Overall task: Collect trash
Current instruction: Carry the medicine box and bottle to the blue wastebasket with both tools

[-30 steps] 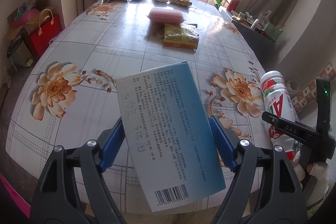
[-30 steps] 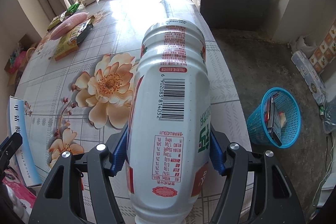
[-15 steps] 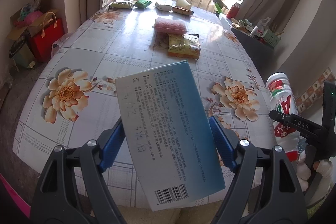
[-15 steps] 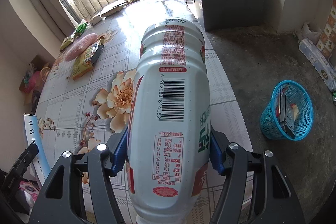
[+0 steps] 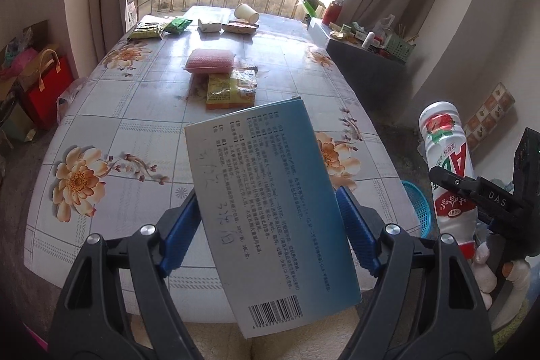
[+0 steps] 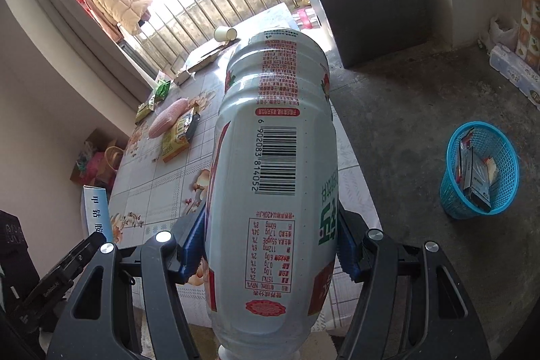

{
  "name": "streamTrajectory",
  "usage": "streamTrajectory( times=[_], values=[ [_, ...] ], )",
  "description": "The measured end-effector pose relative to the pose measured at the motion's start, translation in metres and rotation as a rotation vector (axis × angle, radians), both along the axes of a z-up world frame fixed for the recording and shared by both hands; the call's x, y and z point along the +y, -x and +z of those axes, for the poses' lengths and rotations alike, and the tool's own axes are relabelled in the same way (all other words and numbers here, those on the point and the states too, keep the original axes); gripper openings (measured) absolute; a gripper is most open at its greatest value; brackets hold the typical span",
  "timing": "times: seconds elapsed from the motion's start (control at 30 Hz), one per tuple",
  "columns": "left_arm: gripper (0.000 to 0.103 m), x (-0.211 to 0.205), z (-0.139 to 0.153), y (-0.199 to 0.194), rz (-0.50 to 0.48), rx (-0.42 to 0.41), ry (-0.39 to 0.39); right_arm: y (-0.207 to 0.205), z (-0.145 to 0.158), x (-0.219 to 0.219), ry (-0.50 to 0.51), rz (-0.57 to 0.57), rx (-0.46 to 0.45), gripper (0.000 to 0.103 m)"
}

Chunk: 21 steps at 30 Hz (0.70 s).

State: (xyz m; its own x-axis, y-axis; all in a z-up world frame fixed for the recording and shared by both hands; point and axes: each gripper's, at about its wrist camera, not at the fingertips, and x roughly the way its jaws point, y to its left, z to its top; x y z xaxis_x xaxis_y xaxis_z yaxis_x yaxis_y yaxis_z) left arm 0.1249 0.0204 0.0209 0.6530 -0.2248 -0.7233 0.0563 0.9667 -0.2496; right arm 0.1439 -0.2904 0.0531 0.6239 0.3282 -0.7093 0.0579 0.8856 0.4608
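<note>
Left gripper point(image 5: 270, 231) is clamped on a flat blue-and-white box point(image 5: 270, 211) — blue pads press both long edges, barcode end toward the camera, box tilted and held above the near end of the floral table point(image 5: 135, 110). Right gripper point(image 6: 270, 245) is clamped on a white drink bottle point(image 6: 276, 164), pads pressing its sides, barcode label facing up, bottle pointing away from the camera, over the table's near right corner.

Relative to the table:
- blue mesh basket point(image 6: 479, 171) stands on the concrete floor off the right side, well apart from the table edge, already holding a dark box and some wrappers.
- pink sponge-like pack point(image 5: 211, 61) and a yellow snack wrapper point(image 5: 231, 88) lie touching each other mid-table.
- far end — green wrappers point(image 5: 162, 27), a small white carton point(image 5: 209, 25), a tipped paper cup point(image 5: 246, 13).
- red gift bag point(image 5: 44, 86) on the floor off the left side.
- grey cabinet point(image 5: 364, 66) with clutter beyond the right edge.

From the left camera the bottle in the right gripper shows at right, beside the table.
</note>
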Motion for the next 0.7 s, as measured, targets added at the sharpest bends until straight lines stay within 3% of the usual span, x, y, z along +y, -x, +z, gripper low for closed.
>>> streamTrajectory(
  times=[0.27, 0.47, 0.6, 0.7],
  values=[
    [0.075, -0.091, 0.017, -0.026, -0.240, 0.001, 0.028, 0.049, -0.005, -0.103, -0.005, -0.228, -0.001, 0.063],
    [0.075, -0.182, 0.019, -0.051, -0.429, 0.036, 0.033, 0.081, -0.032, -0.174, -0.038, -0.407, 0.041, 0.063],
    [0.075, -0.247, 0.008, -0.075, -0.533, 0.116, 0.035, 0.099, -0.055, -0.213, -0.084, -0.509, 0.063, 0.063],
    [0.075, -0.297, -0.010, -0.095, -0.594, 0.154, -0.020, 0.101, -0.080, -0.238, -0.114, -0.568, 0.092, 0.063]
  ],
)
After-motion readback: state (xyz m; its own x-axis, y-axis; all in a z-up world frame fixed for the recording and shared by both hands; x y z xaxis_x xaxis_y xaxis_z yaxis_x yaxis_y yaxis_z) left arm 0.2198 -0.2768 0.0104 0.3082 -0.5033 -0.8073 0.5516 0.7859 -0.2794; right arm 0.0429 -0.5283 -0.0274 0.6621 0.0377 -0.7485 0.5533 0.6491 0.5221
